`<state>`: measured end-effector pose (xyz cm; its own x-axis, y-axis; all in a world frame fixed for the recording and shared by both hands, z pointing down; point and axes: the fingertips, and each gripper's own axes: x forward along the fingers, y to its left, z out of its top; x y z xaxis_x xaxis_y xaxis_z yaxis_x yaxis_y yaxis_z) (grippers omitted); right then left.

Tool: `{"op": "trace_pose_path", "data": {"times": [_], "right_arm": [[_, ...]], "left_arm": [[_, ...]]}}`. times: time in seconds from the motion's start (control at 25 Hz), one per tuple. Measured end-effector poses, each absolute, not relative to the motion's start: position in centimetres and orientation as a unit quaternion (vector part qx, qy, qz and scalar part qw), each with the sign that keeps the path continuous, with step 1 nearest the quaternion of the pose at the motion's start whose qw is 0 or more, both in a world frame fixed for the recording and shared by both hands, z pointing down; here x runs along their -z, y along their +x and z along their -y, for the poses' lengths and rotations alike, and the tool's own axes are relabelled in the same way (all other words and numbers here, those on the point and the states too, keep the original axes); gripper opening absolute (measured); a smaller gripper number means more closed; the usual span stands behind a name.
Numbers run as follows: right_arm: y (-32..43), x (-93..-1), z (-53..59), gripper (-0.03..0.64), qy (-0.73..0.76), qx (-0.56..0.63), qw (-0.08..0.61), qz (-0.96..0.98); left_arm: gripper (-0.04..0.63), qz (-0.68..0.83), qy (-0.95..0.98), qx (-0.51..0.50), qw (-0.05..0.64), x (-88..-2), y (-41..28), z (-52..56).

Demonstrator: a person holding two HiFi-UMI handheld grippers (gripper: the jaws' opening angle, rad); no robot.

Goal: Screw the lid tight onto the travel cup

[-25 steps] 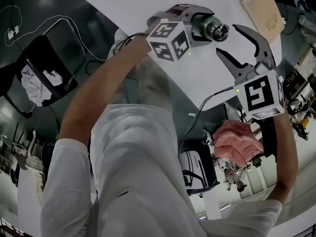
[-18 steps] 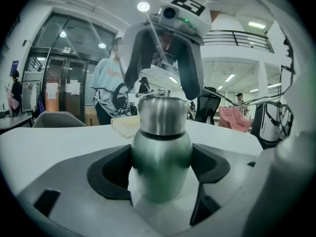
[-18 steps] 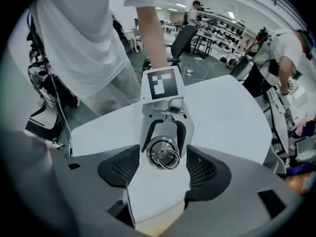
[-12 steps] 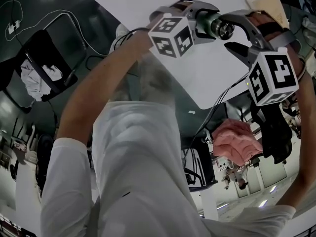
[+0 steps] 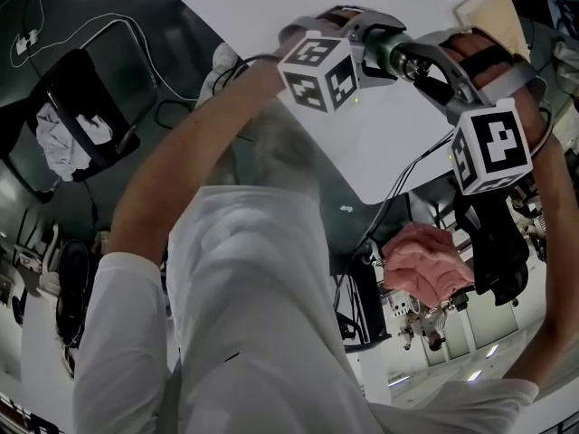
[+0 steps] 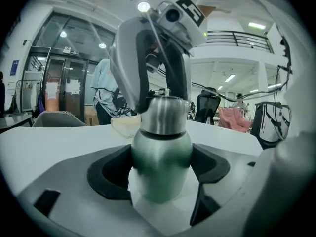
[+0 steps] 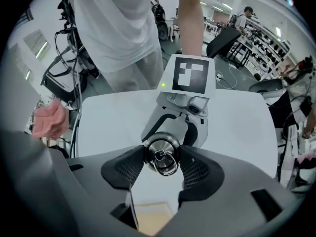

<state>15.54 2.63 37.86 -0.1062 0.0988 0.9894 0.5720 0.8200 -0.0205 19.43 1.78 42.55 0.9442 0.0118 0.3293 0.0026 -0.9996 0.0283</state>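
The travel cup [image 6: 160, 167] has a green body and a steel lid [image 6: 163, 115] with a ring on top [image 7: 162, 154]. My left gripper [image 6: 160, 177] is shut on the green body and holds it above the white table [image 5: 398, 152]. In the head view the cup [image 5: 387, 51] points right, toward my right gripper [image 5: 425, 61]. The right gripper [image 7: 162, 167] has its jaws around the lid and they are closing. Both dark pads [image 7: 197, 174] look to be against the lid's sides.
A tan board [image 5: 493, 12] lies on the table beyond the grippers, also under the right jaws [image 7: 148, 221]. A pink cloth [image 5: 421, 260] lies over a chair past the table's edge. The person's white-shirted torso [image 7: 113, 28] stands close behind the left gripper.
The right gripper has swung up from the right to the cup's end. Its jaws, first apart from the cup, now sit around the lid. The left gripper has barely moved.
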Motion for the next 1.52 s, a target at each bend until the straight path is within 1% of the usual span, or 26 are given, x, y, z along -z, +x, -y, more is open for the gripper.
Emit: {"op": "trace_pose_path", "data": {"times": [0.2,0.4,0.68,1.0,1.24,1.32,1.4,1.52], "right_arm": [[15.2,-37.9,-2.2,0.223,-0.115,0.074,0.624,0.769],[15.1,-37.9,-1.6,0.222,-0.004,-0.012,0.618,0.786],[15.5,-37.8,-0.9,0.222,0.182,-0.149,0.578,0.781],[16.3,-37.8,-0.2,0.222,0.382,-0.247,0.501,0.736],[16.5,-37.8,-0.1,0.224,0.445,-0.293,0.468,0.705],[16.5,-37.7,-0.2,0.224,0.439,-0.294,0.467,0.709],[16.4,-37.5,-0.3,0.258,0.419,-0.282,0.472,0.722],[16.1,-36.3,-0.2,0.258,0.383,-0.244,0.490,0.744]], "left_arm": [[0.362,0.000,0.985,-0.170,0.014,-42.7,19.3,-1.8],[0.362,-0.002,0.985,-0.170,0.016,-42.8,19.3,-1.8],[0.362,0.000,0.985,-0.170,0.017,-42.7,19.3,-1.7],[0.362,0.001,0.985,-0.170,0.016,-42.8,19.4,-1.7],[0.362,0.001,0.985,-0.171,0.017,-42.8,19.3,-1.6],[0.362,0.000,0.985,-0.172,0.018,-42.8,19.4,-1.7],[0.362,-0.001,0.985,-0.171,0.018,-42.9,19.5,-1.7],[0.362,-0.001,0.985,-0.170,0.017,-42.9,19.5,-1.7]]}}
